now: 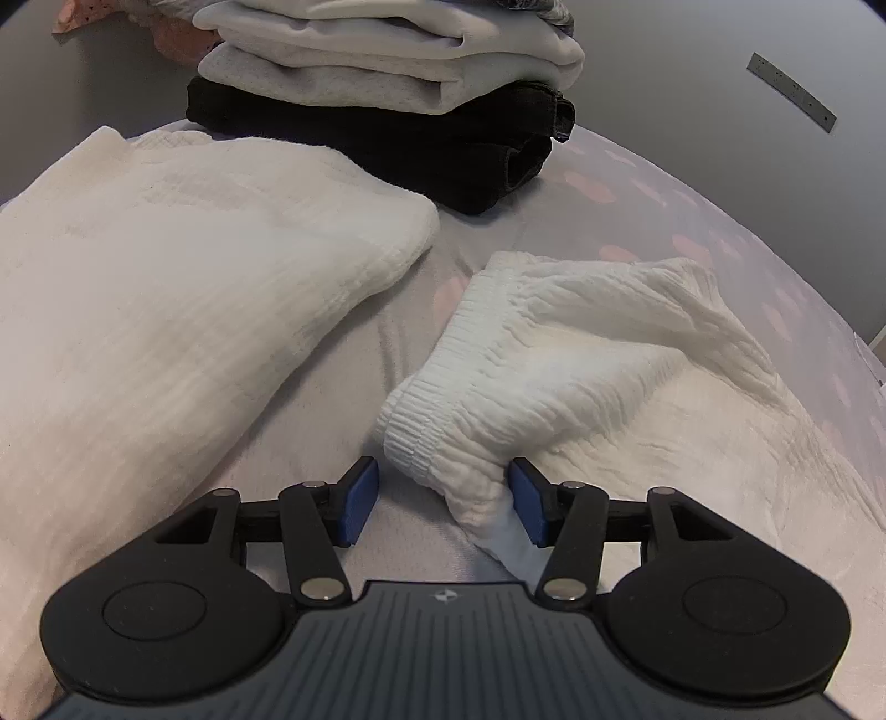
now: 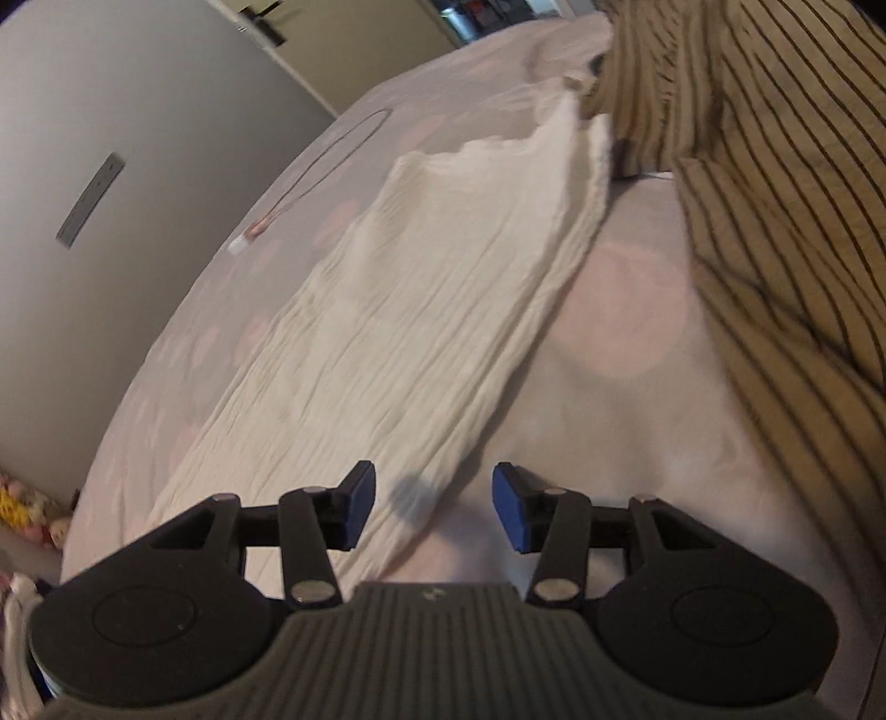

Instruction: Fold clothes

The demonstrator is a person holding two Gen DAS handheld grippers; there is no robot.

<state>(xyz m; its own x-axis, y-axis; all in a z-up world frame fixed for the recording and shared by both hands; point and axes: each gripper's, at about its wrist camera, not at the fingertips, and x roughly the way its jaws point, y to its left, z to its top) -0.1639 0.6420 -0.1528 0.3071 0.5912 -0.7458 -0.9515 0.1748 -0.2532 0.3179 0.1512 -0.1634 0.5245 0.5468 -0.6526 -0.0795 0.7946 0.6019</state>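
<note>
left gripper (image 1: 443,501) fingers apart, nearest | white garment (image 1: 554,354) cuff between pads, long axis toward 2 o'clock | right gripper (image 2: 433,507) fingers apart over its edge

Both wrist cameras look low and close along their jaws, sharing the white garment (image 1: 581,354) (image 2: 421,288).

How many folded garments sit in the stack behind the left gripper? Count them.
3 visible: a black folded garment at the bottom, a grey one on it, a white one above. More may be cut off.
</note>
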